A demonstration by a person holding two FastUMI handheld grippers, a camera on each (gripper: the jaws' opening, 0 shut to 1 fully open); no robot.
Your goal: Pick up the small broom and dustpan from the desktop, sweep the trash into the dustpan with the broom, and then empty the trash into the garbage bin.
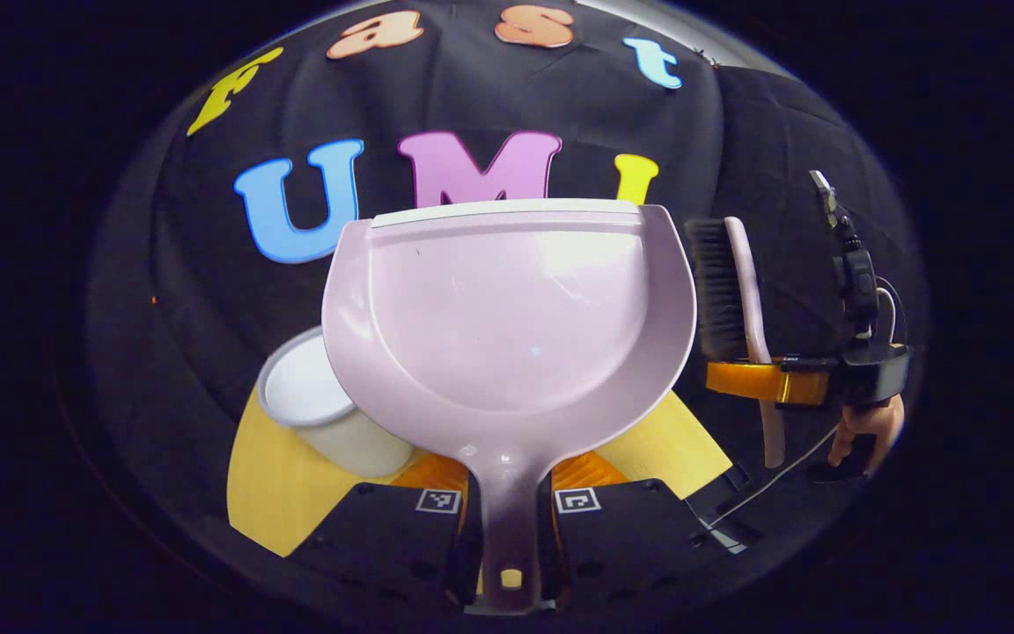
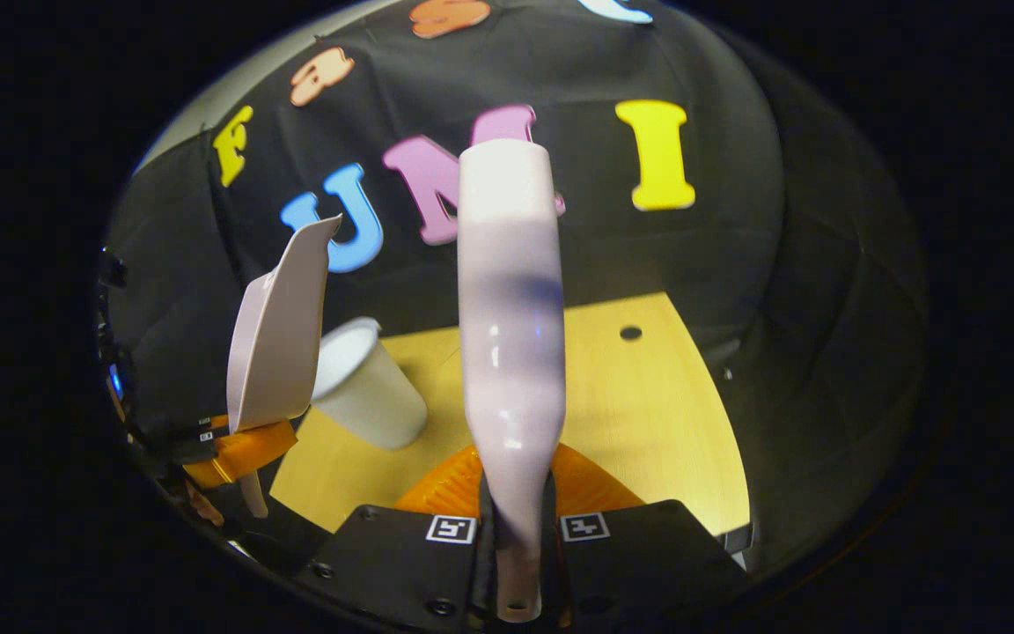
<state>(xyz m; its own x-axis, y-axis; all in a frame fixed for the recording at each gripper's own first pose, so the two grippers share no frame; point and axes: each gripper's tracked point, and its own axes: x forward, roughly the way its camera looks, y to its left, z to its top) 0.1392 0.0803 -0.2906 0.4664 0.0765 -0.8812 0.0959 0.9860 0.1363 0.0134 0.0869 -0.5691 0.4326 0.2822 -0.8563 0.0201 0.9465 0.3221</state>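
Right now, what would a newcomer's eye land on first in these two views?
The dustpan, held upright by its handle in the left gripper, dominating the left gripper view. Next the broom, clamped by its handle in the right gripper. Below both, the white bin on the yellow desktop.

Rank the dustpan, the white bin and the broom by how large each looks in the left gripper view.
1. Dustpan, largest by far, though it is held right at the camera.
2. and 3. White bin and broom look about alike; the dustpan hides part of the bin, so no ranking between them.
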